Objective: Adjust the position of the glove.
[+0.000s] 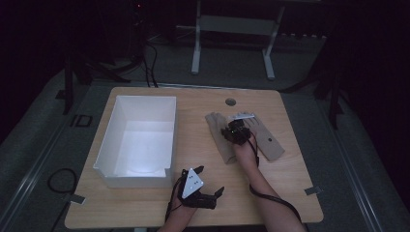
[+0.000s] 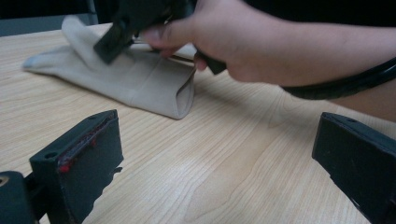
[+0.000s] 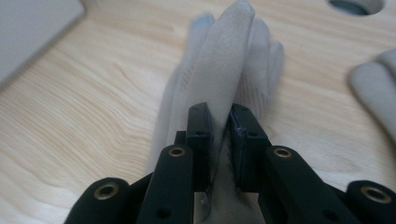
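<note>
While the right gripper [image 3: 220, 140] pinches a raised fold of the left-hand beige glove [image 3: 224, 70], its jaws are pressed onto the fabric from both sides; glove lies flat on the wooden table [image 1: 203, 145], fingers pointing away from the person, right of the white box [image 1: 138, 140]. Second glove [image 1: 268, 140] lies just beside it, to the right. Left gripper [image 2: 215, 177] rests near the table's front edge, jaws spread wide, nothing between them, well apart from both gloves
</note>
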Demonstrator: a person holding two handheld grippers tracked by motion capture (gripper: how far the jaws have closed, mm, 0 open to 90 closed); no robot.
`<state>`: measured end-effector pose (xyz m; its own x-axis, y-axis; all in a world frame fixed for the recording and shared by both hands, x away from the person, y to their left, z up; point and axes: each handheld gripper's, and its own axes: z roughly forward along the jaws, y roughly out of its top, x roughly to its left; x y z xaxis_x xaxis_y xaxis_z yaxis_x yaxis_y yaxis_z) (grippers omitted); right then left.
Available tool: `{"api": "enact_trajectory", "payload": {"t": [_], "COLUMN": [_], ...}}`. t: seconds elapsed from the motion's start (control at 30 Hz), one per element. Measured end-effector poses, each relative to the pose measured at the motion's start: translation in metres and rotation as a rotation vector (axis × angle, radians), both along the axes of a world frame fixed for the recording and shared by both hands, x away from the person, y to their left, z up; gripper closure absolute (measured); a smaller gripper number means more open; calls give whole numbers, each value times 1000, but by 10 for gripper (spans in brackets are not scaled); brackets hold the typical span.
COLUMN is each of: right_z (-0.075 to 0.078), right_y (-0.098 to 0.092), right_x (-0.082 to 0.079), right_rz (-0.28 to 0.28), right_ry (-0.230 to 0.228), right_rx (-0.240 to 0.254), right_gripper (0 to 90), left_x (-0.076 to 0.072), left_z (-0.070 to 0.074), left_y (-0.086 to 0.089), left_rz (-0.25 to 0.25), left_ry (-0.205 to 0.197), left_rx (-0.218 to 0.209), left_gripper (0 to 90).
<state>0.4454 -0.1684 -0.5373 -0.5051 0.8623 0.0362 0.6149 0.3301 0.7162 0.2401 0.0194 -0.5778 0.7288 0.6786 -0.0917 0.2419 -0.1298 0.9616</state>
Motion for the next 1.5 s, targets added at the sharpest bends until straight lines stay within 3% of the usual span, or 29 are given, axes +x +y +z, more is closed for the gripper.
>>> {"api": "enact_trajectory", "payload": {"t": [0.17,0.33,0.53,0.63,0.9,1.13,1.3,1.33,1.43,1.5], "right_z": [27,52,60,56,32,-1,-18,-24,-26,-27], "right_y": [-5,-7,-18,-25,-33,-37,-35,-35,-31,-31], "right_x": [-14,-34,-60,-73,-102,-108,-107,-108,-110,-111], "right_rz": [-28,-88,-141,-172,-259,-287,-288,-282,-269,-267], "right_ry": [-34,-81,-88,-85,-66,8,38,23,-7,-16], "right_rx": [75,90,136,156,110,102,83,84,57,64], "right_gripper": [796,796,795,796,794,787,720,687,647,618], "left_x": [0,-1,-1,-1,-2,-2,-2,-2,-2,-2], "left_z": [0,0,0,0,0,0,0,0,0,0], "left_y": [0,0,-1,-1,-2,-2,-2,-2,-2,-2], "left_rz": [0,3,4,5,7,6,3,3,2,1], "left_ry": [1,-1,-6,-8,-13,-12,-15,-15,-16,-18], "left_rx": [3,3,12,12,19,20,20,21,22,23], "left_gripper": [20,20,20,20,20,20,20,20,20,20]}}
